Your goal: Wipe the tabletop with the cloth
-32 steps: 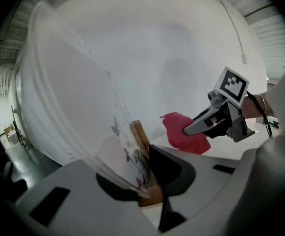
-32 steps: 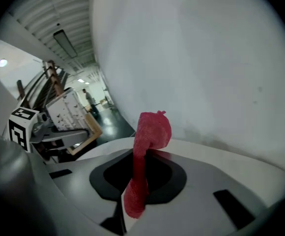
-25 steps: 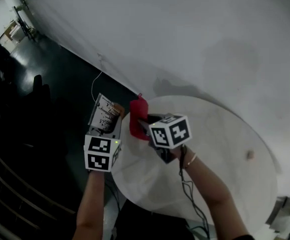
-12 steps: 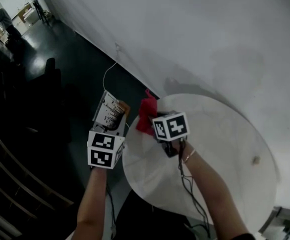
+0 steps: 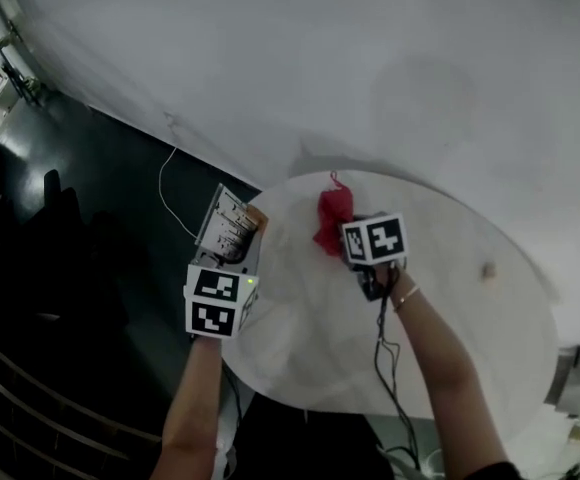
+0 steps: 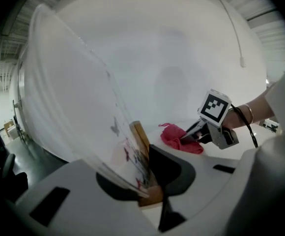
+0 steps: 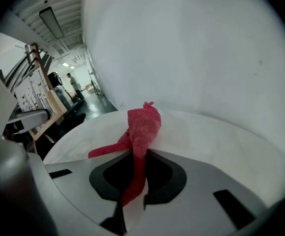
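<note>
Holding a clear stand (image 5: 228, 230) by its wooden foot, the left gripper (image 6: 149, 181) has its jaws pinched on it and keeps it beside the left rim of the counter (image 5: 450, 348), so it seems lifted out of the way. To the right of it, the right gripper (image 7: 138, 168) is clamped on the lower end of the red cloth (image 7: 143, 124). A second ago the cloth hung at the left rim; now it has been carried inward and lowered, and its bunched part appears to rest on the counter near the far side. I judge that the wiping is only starting, with nearly all the top not yet covered. Further right, a small pale lump (image 5: 488, 268) lies on the counter well apart from the cloth; a stroke that way would meet it. Otherwise only the white wall stands close behind.
</note>
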Available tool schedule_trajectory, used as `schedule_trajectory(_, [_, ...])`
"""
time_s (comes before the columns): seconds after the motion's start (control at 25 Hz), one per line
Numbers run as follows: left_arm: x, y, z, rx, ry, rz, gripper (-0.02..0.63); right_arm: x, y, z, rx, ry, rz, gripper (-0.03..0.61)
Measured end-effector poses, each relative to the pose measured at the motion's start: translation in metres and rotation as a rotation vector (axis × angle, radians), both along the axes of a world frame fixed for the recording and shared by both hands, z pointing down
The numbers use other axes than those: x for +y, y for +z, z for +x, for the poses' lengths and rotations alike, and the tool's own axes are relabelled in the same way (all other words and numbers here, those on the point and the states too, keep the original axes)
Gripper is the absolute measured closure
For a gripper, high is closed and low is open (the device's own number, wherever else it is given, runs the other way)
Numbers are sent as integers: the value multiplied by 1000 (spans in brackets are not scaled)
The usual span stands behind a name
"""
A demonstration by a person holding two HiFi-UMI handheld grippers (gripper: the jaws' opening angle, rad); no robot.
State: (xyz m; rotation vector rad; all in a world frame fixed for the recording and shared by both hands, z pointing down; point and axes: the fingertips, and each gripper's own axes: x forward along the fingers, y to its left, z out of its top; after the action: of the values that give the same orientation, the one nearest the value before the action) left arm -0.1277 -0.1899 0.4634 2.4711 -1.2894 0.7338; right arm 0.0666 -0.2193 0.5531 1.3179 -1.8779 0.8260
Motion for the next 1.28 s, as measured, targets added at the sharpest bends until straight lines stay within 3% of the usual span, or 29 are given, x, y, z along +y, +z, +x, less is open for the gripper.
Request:
schedule_trajectory(0.32, [10,-5,65,-2,118,16,549,37,-4,140,75,244,-5,532])
schedule_trajectory(0.44, [15,-10,72,-10,124,23,549,50,-22,145,22,265,34,532])
schedule_trajectory(0.56, [17,-14,63,-21,96,35,549,53,-50,102,-107,196,82,532])
schedule_trajectory(0.76, [26,-23,18,-39,-12,42,549,59,-82,-28,-291,-67,71,532])
schedule_trajectory(0.96, [43,-23,-55,-59,-167,30,550,72,-68,-163,-354,-324,22,532])
schedule_trajectory(1.12, [59,-21,-104,-67,-277,30,549,87,-54,-236,-420,-411,-21,532])
schedule_trajectory(1.28, [76,-13,-140,-77,-337,10,550,101,-35,-282,-427,-450,-58,532])
